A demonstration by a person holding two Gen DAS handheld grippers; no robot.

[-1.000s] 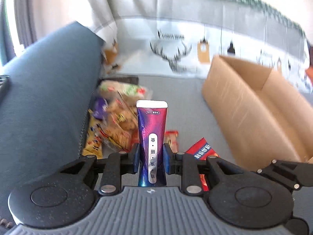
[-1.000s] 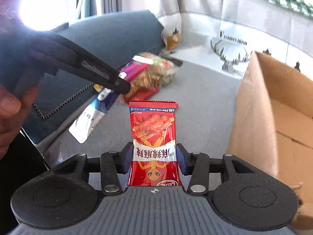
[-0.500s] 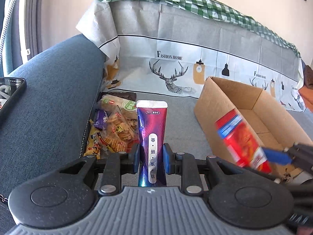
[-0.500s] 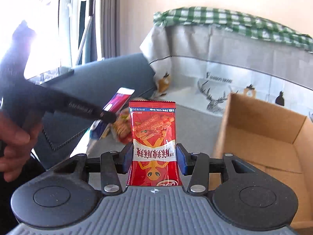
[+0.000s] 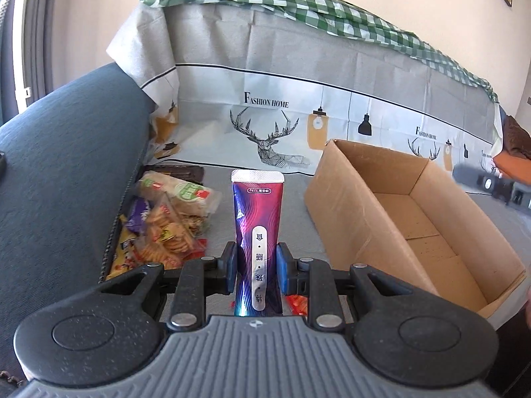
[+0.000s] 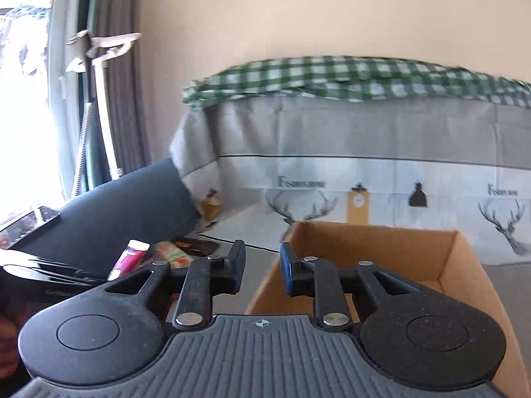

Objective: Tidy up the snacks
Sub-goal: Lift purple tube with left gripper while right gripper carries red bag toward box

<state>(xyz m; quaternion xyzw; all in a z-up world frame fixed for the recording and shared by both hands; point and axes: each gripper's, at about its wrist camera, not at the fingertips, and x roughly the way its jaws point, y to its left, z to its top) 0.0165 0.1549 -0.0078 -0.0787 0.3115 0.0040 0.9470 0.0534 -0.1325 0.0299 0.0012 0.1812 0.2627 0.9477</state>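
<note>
Your open brown cardboard box (image 5: pixel 391 219) sits on the grey sofa seat (image 5: pixel 292 232), right of the heap of crinkly snack packets (image 5: pixel 169 219) lying against the dark blue armrest (image 5: pixel 66 179); the deer-print cover (image 5: pixel 298 106) hangs behind both

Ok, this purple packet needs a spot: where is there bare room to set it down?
Bare: the cardboard box floor, as far as it shows, and the grey seat strip between box and snack pile. Crowded: along the blue armrest, where the pile lies.

A purple snack pouch (image 5: pixel 258 229) stands upright, pinched low down. More snack packets (image 5: pixel 166 225) lie heaped beside an open cardboard box (image 5: pixel 361 219).
</note>
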